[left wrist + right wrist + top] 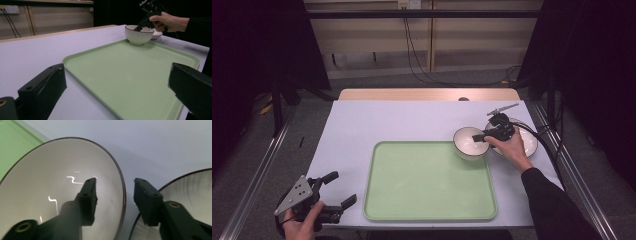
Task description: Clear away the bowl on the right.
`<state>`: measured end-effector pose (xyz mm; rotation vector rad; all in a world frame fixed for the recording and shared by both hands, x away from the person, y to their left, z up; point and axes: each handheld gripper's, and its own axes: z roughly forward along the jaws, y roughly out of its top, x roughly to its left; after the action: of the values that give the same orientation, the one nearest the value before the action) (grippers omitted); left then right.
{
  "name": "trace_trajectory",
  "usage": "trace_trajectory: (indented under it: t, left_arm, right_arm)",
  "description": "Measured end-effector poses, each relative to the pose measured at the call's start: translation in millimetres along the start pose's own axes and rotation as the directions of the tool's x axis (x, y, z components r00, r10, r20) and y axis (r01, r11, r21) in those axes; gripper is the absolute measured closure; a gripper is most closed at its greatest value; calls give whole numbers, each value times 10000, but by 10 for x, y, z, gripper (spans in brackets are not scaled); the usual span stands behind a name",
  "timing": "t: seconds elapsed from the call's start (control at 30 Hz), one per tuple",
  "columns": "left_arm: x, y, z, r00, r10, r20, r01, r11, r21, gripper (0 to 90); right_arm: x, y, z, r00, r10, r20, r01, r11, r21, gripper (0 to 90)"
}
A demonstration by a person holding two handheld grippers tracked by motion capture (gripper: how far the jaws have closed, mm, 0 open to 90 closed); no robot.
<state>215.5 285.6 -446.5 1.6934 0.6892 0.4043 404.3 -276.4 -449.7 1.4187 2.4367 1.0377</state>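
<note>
The right gripper [115, 195] straddles the bowl's [45, 182] rim with its jaws spread, one inside the bowl and one outside, neither pad pressing on the rim. No earlier moment is needed to read this as the bowl just set down: it sits on the tray's [427, 210] far right corner, at about two o'clock from the tray's middle, with a plate [529, 142] just beside it at three o'clock on the table [362, 120].

To finish the step well, I would lift the jaws straight up off the rim, without dragging sideways, so the bowl neither tips nor slides toward the tray's lip. Keep the outer jaw from knocking the plate.

The left gripper [339, 189] rests at seven o'clock off the tray, jaws wide apart and holding nothing.
</note>
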Motion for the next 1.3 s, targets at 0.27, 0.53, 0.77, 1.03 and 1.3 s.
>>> trace_trajectory:
  t: [0.27, 0.53, 0.77, 1.03, 1.3]
  left_arm:
    - [6, 2, -3, 9999, 102, -20, -102, 9999, 36, 16]
    - [5, 2, -6, 10000, 81, -40, -81, 10000, 47, 15]
    - [5, 1, -5, 10000, 42, -46, -42, 10000, 25, 15]
    - [5, 4, -8, 9999, 92, -54, -91, 10000, 38, 15]
    - [5, 4, -8, 9999, 87, -61, -86, 10000, 40, 15]
  right_arm:
    - [9, 12, -37, 10000, 8, -45, -10, 9991, -433, 251]
    - [5, 23, -86, 9999, -26, -101, 16, 9952, -978, 26]
    - [20, 7, -151, 9991, 103, -409, -161, 9894, -1442, 38]
    - [79, -97, -282, 9921, 92, 1253, 176, 9773, -2110, 26]
    - [123, -232, -424, 9898, -155, 1416, 525, 9637, -2617, 20]
